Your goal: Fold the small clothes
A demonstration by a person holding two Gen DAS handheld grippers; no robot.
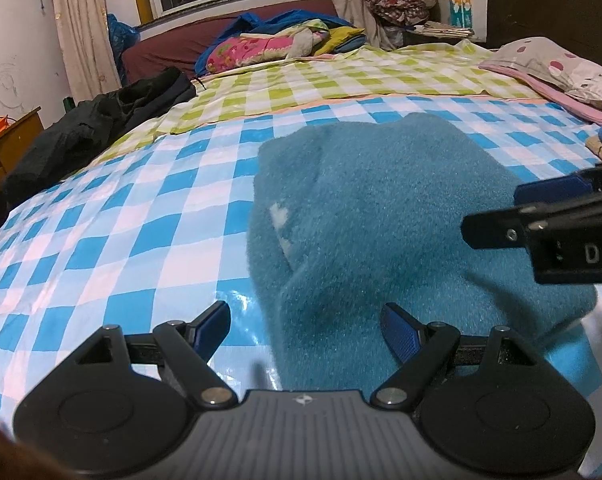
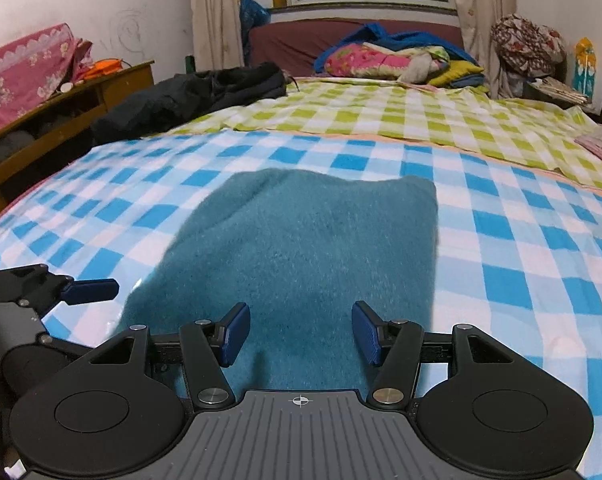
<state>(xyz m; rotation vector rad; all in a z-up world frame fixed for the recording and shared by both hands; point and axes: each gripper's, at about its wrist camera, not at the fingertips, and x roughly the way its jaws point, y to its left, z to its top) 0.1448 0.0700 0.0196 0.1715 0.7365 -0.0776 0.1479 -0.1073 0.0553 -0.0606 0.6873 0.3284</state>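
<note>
A teal fleece garment (image 1: 381, 216) lies folded on the blue-and-white checked sheet (image 1: 121, 240); it also shows in the right wrist view (image 2: 301, 240). My left gripper (image 1: 305, 328) is open and empty, low over the garment's near left edge. My right gripper (image 2: 301, 332) is open and empty, low over the garment's near edge. The right gripper also shows in the left wrist view (image 1: 497, 208), over the garment's right side. The left gripper shows in the right wrist view (image 2: 89, 290) at the garment's left edge.
A green checked sheet (image 2: 421, 116) covers the far half of the bed. A black jacket (image 2: 189, 92) lies at the far left. Folded bedding (image 2: 397, 60) sits at the far end. A pillow (image 1: 561, 68) lies at the right. A wooden cabinet (image 2: 61, 108) stands left.
</note>
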